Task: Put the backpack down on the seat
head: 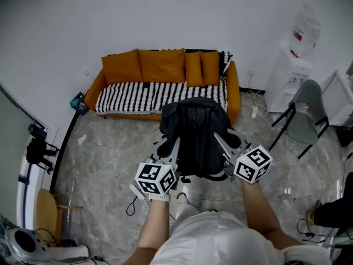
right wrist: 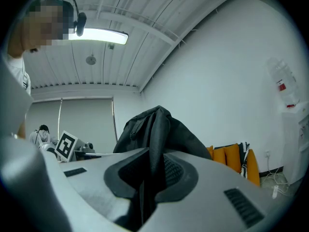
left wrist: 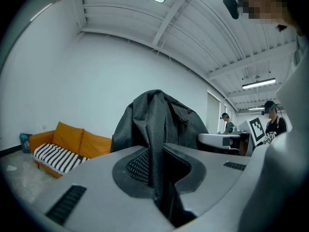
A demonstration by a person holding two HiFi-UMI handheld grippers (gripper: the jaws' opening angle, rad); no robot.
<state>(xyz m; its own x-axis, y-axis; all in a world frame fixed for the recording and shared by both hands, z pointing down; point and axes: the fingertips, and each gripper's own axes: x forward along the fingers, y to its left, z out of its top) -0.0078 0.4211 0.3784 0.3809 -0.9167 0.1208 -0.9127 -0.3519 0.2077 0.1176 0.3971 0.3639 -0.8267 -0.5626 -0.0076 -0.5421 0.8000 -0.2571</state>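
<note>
**Head view.** I hold the black backpack (head: 194,131) clear of the floor (head: 110,148) between both grippers, short of the orange sofa (head: 234,87). Its striped seat (head: 143,95) is the target and lies beyond the pack. The left gripper (head: 174,146) takes the pack's left flank and the right gripper (head: 218,141) takes its right. I judge that this two-sided hold keeps the pack upright, so it can go down base first.

**Left gripper view.** The fingers (left wrist: 87,178) are nearly together, clamped on a fold of mesh-textured fabric from the backpack (left wrist: 159,120). The pack's body rises above them. The sofa (left wrist: 67,146) sits at lower left, well apart.

**Right gripper view.** The fingers (right wrist: 227,187) are also nearly closed, pinching a dark fold of the backpack (right wrist: 154,129). One end of the sofa (right wrist: 236,161) shows at right.

**Status.** The pack is not yet on the seat. I judge this to be the carry stage.
</note>
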